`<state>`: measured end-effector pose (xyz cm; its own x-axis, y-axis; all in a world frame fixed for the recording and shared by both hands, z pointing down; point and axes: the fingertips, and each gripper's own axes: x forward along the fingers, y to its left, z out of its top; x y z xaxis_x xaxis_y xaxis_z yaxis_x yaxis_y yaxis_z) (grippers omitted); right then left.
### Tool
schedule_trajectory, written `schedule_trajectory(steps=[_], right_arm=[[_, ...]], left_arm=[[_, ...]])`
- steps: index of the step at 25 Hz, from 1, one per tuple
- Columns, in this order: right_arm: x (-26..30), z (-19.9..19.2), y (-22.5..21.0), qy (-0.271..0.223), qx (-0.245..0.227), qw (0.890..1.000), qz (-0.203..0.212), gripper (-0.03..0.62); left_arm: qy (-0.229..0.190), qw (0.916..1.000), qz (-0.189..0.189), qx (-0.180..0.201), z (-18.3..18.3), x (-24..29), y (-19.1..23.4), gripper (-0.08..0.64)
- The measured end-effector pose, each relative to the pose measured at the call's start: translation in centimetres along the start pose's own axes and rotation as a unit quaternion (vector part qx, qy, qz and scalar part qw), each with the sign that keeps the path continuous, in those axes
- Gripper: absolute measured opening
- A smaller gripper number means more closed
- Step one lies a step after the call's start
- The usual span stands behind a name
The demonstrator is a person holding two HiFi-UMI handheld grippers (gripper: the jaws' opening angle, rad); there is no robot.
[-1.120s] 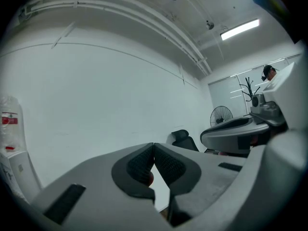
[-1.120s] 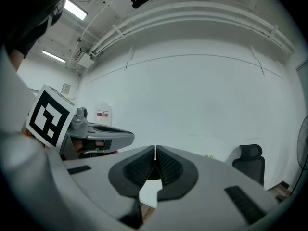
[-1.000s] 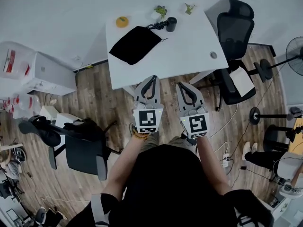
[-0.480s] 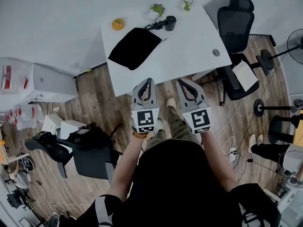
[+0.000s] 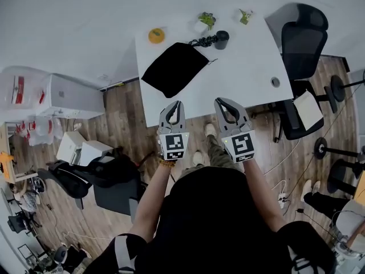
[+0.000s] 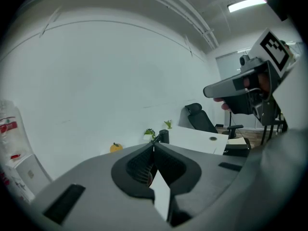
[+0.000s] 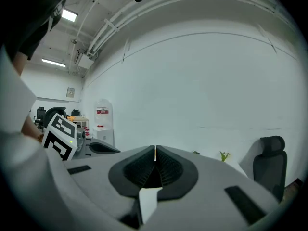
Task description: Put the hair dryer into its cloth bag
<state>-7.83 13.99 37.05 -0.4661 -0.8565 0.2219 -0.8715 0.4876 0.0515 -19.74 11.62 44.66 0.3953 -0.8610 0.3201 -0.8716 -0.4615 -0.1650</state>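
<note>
A black cloth bag lies flat on the white table, left of middle. The black hair dryer lies at the table's far edge with its cord coiled beside it; in the left gripper view the hair dryer shows small beyond the jaws. My left gripper and right gripper hover side by side just short of the table's near edge, both shut and empty. The left gripper and the right gripper show their jaws pressed together.
An orange and two small potted plants sit along the table's far edge. A black office chair stands at the table's right, another dark chair on the wooden floor at left. White cabinets stand at the left wall.
Both grippers have come closer to the table's near edge, staying shut. The table now sits further right in the head view.
</note>
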Motion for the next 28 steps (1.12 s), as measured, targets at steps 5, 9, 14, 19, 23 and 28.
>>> schedule_trajectory(steps=[5,9,14,19,23,28], right_arm=[[3.2,-0.3,-4.8,-0.002,0.000,1.000,0.015,0.031],[5.1,-1.4,-8.5,0.005,0.012,0.999,0.032,0.031],[8.0,-3.7,-11.9,0.022,0.004,0.998,0.054,0.031],[8.9,-5.2,-13.2,0.047,0.005,0.996,0.071,0.031],[9.7,-6.5,-13.1,0.076,0.005,0.994,0.079,0.031],[10.3,-7.2,-11.5,0.098,0.000,0.990,0.101,0.031]], left_arm=[[0.028,0.9994,0.014,0.017,-0.3,4.6,1.5,0.026],[0.066,0.9975,0.008,0.024,-1.6,7.6,1.2,0.026],[0.133,0.9909,0.020,0.001,-6.1,8.9,1.4,0.026],[0.195,0.9800,0.037,-0.017,-11.0,8.3,2.5,0.029],[0.234,0.9713,0.034,-0.022,-14.7,9.4,3.9,0.148],[0.265,0.9632,0.040,-0.024,-17.7,10.6,5.8,0.158]])
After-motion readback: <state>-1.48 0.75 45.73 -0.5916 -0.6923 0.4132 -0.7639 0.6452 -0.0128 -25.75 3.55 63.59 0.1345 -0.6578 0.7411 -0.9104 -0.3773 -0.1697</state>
